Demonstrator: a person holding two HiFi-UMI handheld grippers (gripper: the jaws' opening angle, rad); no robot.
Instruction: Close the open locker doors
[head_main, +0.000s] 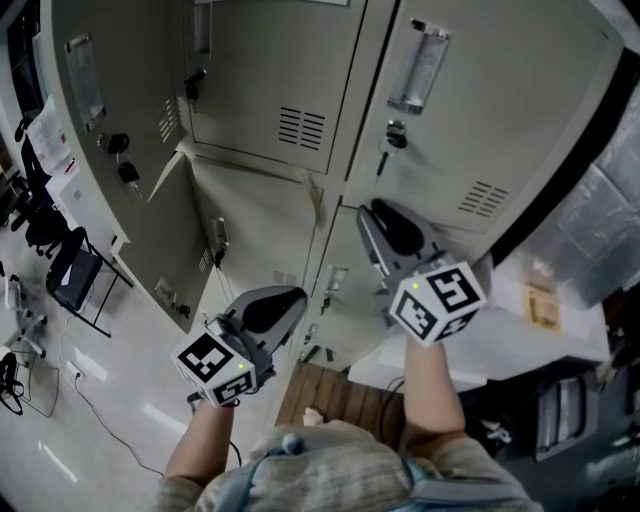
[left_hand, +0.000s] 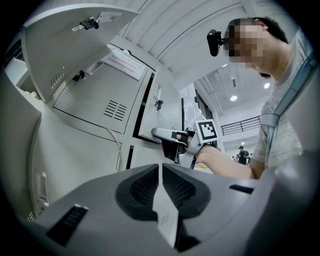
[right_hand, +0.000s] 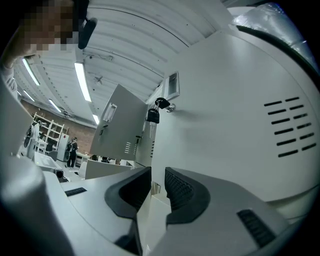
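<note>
**Head view:** The left gripper (head_main: 290, 300) points at the lower doors of the grey-beige steel locker bank (head_main: 260, 120). The right gripper (head_main: 373, 213) sits at the bottom left corner of the slightly open, vented right-hand locker door (head_main: 490, 110). A wide-open grey door with hanging keys (head_main: 110, 130) stands at the bank's left end.

**Left gripper view:** The left gripper's jaws are pinched onto a thin pale slitted panel (left_hand: 166, 220), seen edge-on. I cannot tell which door this panel belongs to. Beyond it, the right gripper holds the free edge of the vented door, which stands ajar.

**Right gripper view:** The right gripper's jaws straddle and clamp the vented door's free edge. They grip below the door's key with a black fob (right_hand: 152, 116).
</note>
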